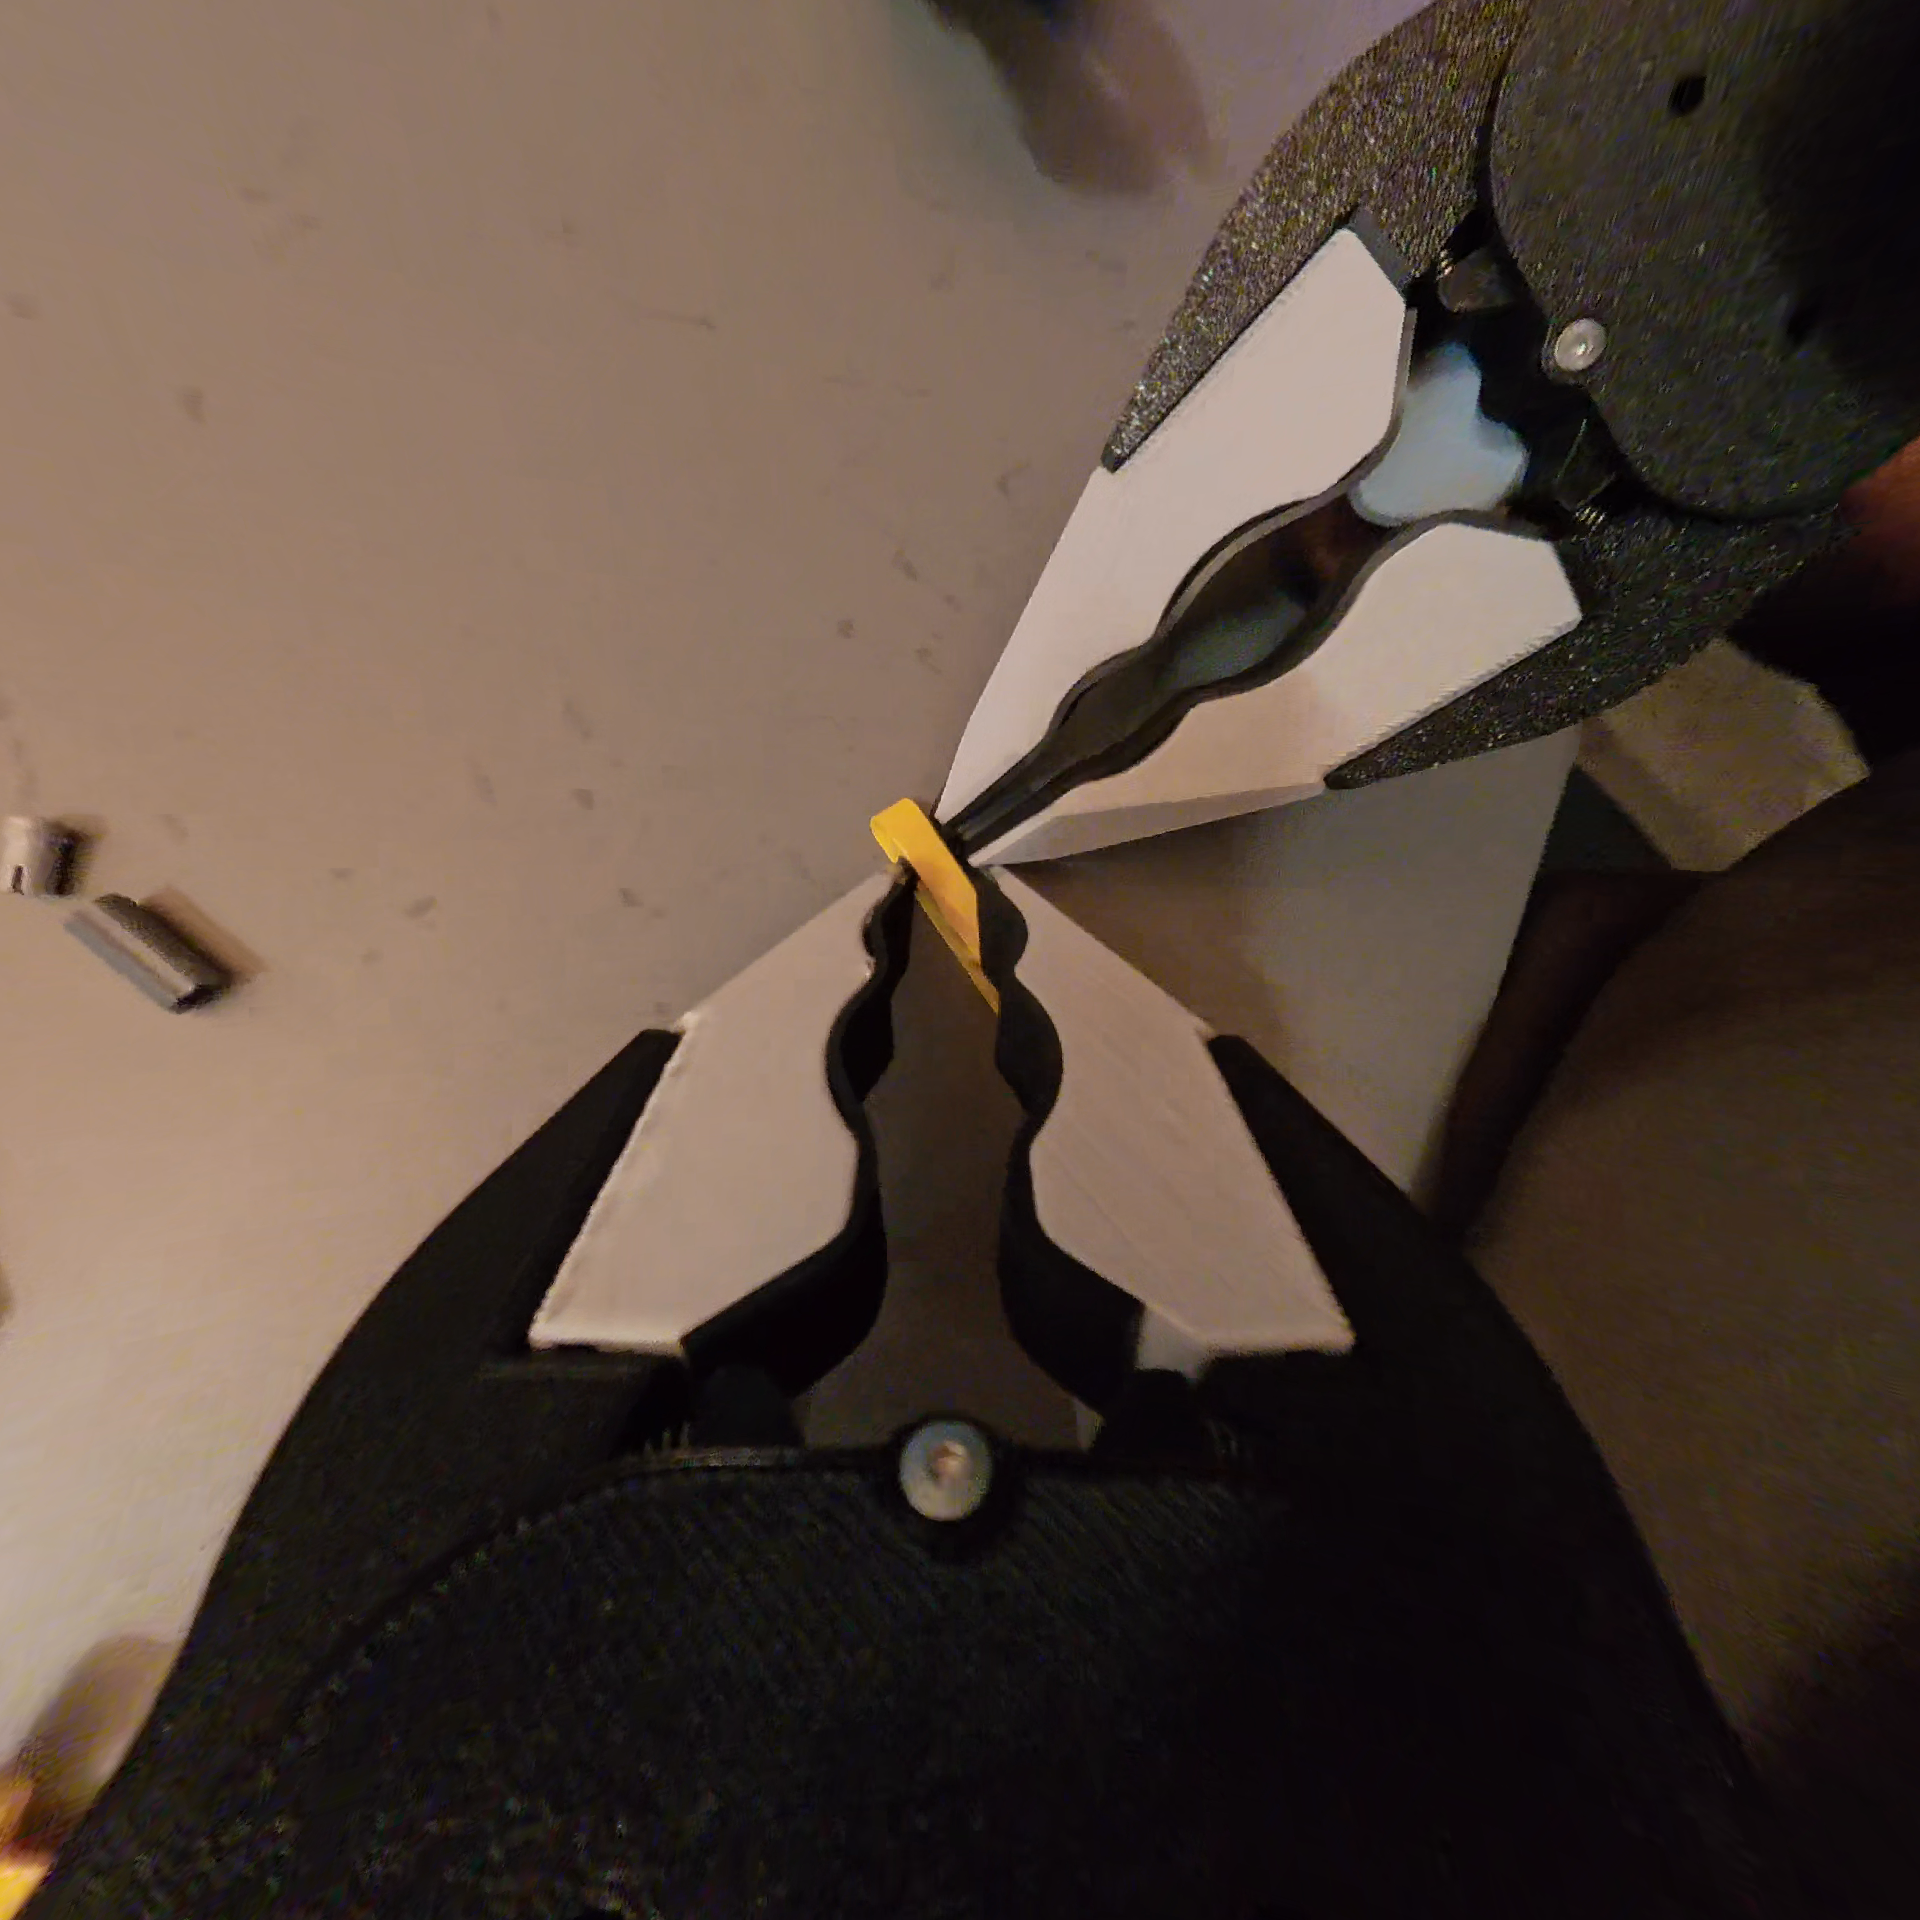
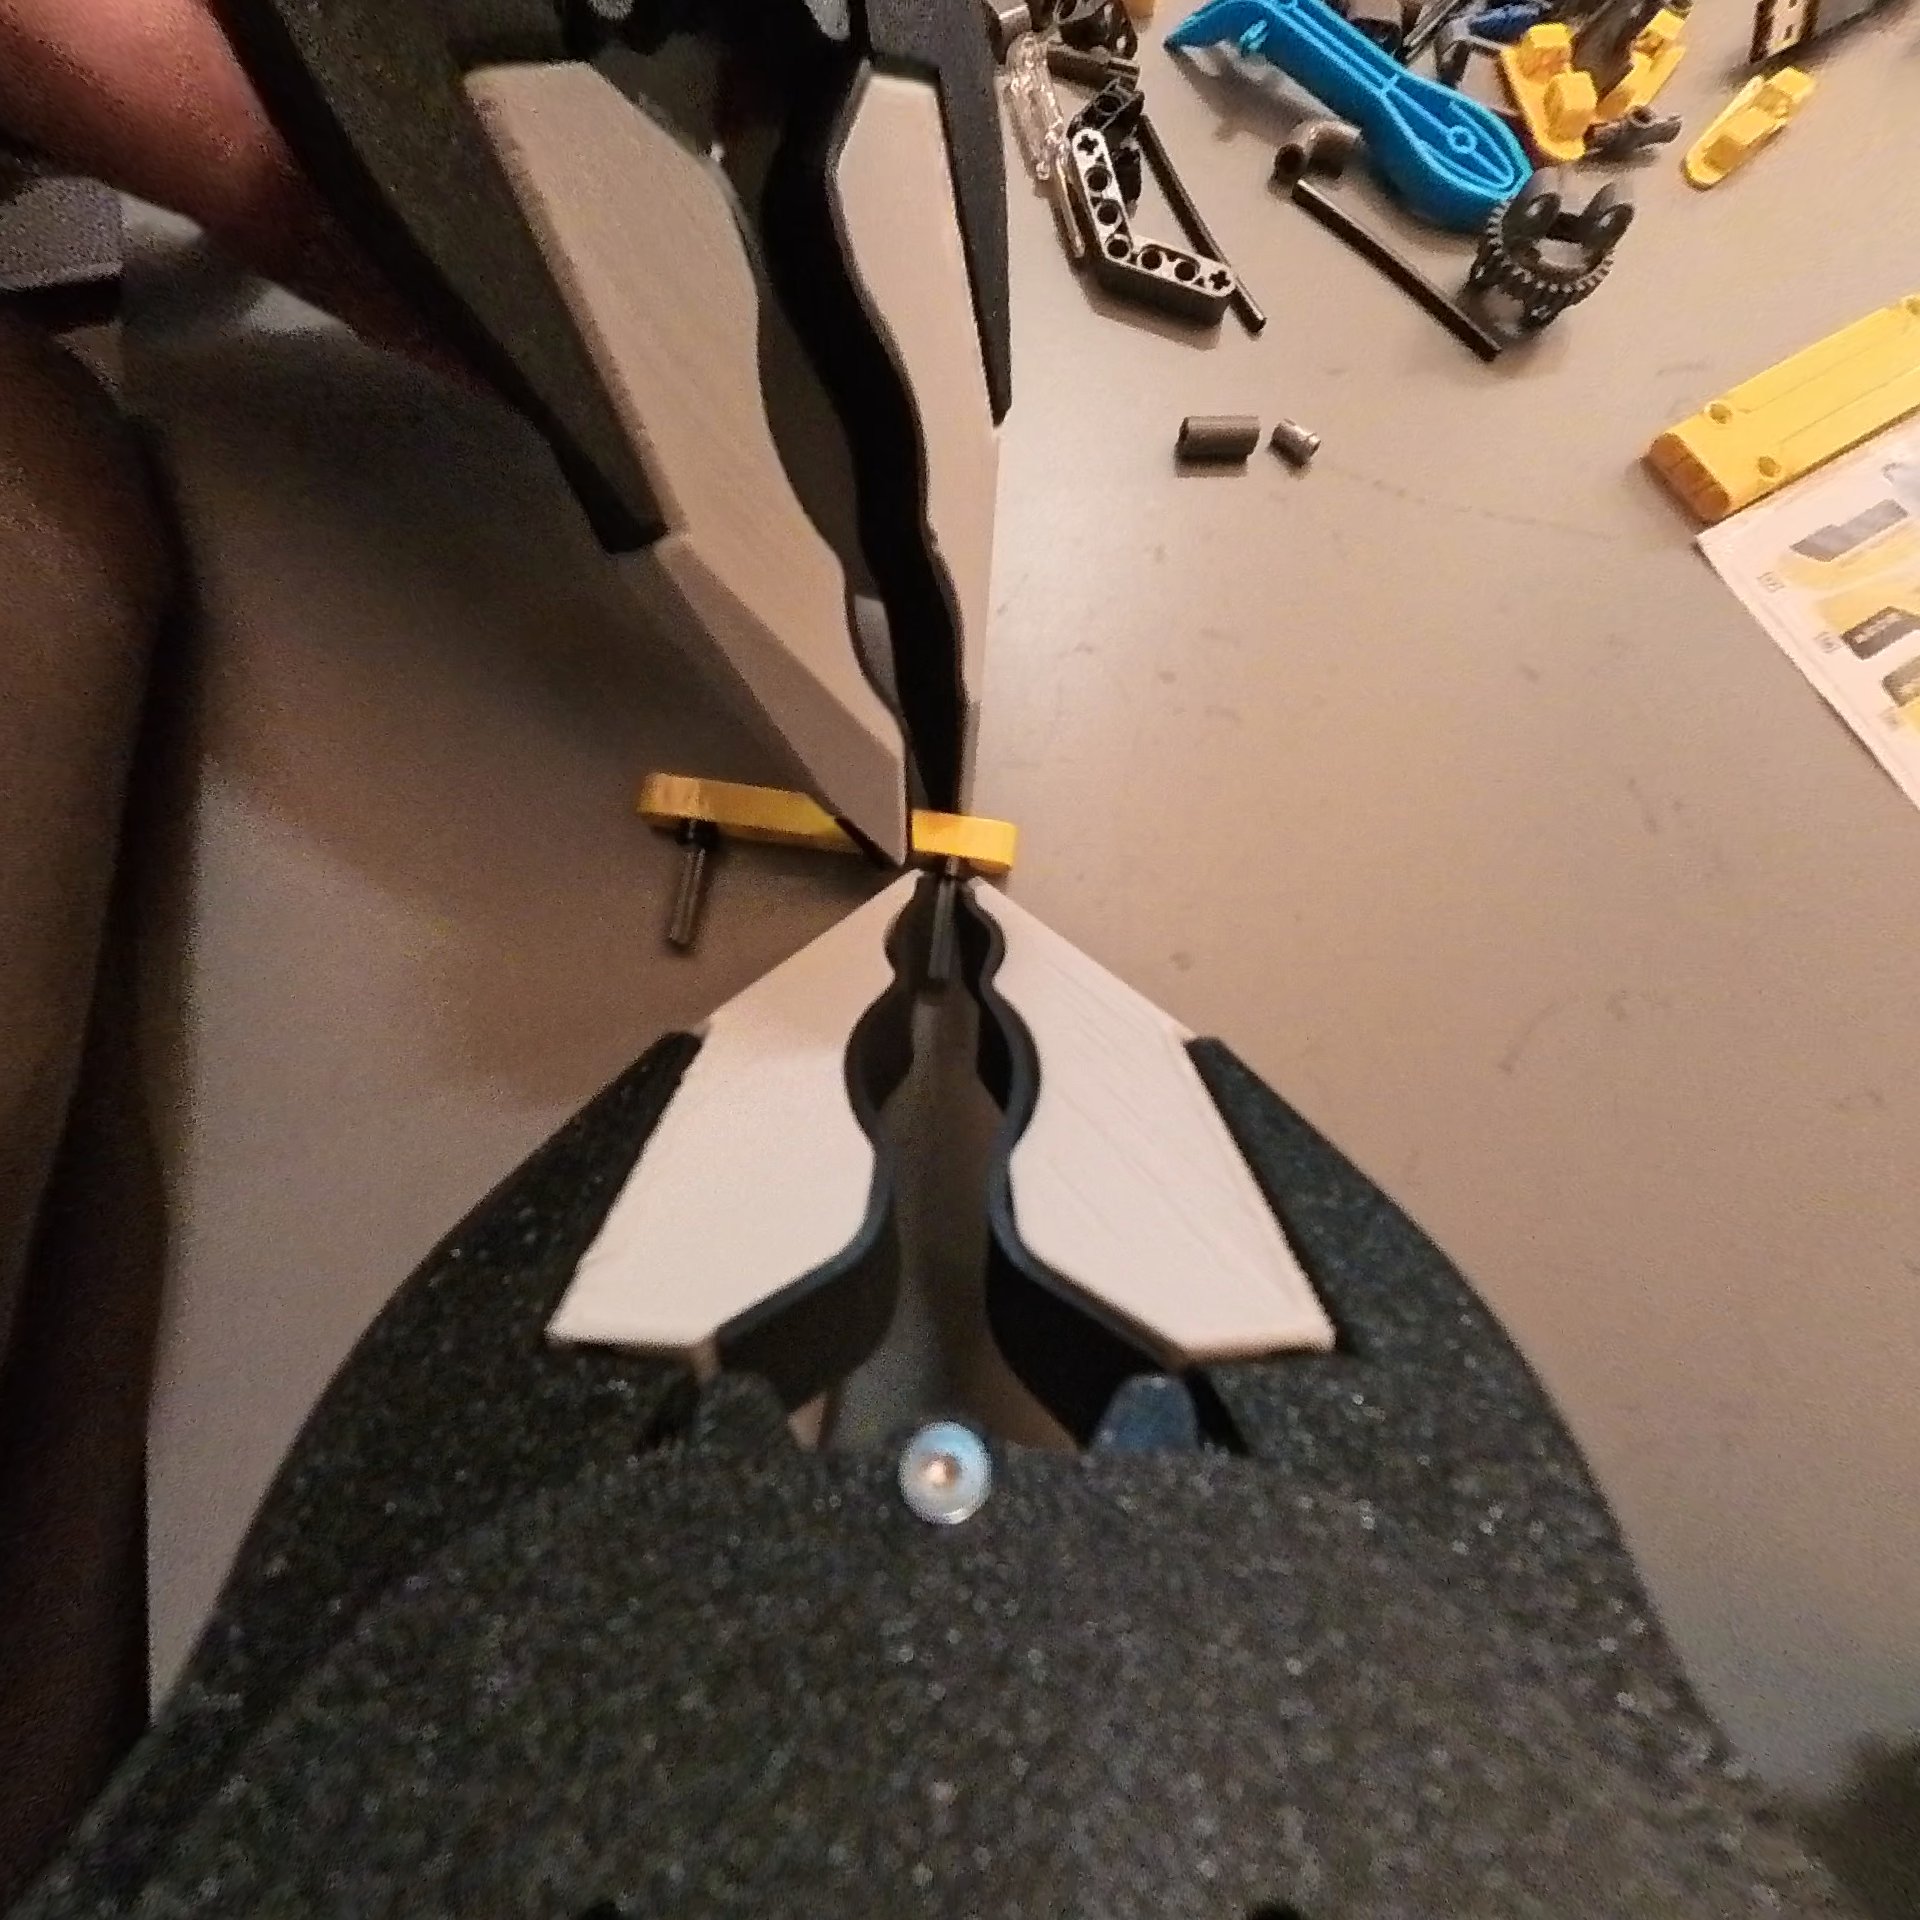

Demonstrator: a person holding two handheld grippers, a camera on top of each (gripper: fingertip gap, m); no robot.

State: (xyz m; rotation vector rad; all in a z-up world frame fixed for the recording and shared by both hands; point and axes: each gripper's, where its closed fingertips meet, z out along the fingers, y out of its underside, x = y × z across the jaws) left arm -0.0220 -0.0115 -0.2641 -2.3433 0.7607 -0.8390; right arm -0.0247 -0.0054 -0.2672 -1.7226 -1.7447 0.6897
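My left gripper (image 1: 932, 878) is shut on a flat yellow beam (image 1: 948, 914) and holds it above the beige table (image 1: 468, 468). In the right wrist view the left gripper (image 2: 902, 821) comes down from the top and clamps the same yellow beam (image 2: 966, 836) near its right end. A short black pin (image 2: 938, 935) hangs from that end, and my right gripper (image 2: 938, 883) is shut on it. A second black pin (image 2: 684, 888) hangs from the beam's left end. In the left wrist view the right gripper (image 1: 961, 831) meets the beam tip to tip from the upper right.
Loose building parts lie at the far right: a blue piece (image 2: 1382, 156), a black angled beam (image 2: 1132, 223), a black gear (image 2: 1538, 260), a black axle (image 2: 1382, 270), two grey sleeves (image 2: 1221, 442), a long yellow plate (image 2: 1808, 416) and a printed booklet (image 2: 1849, 603). The table edge (image 1: 1496, 987) runs close by. Less than 4 cm separates the two grippers' tips. The black axle (image 2: 1382, 270) is about equally far from each gripper, around 20 cm.
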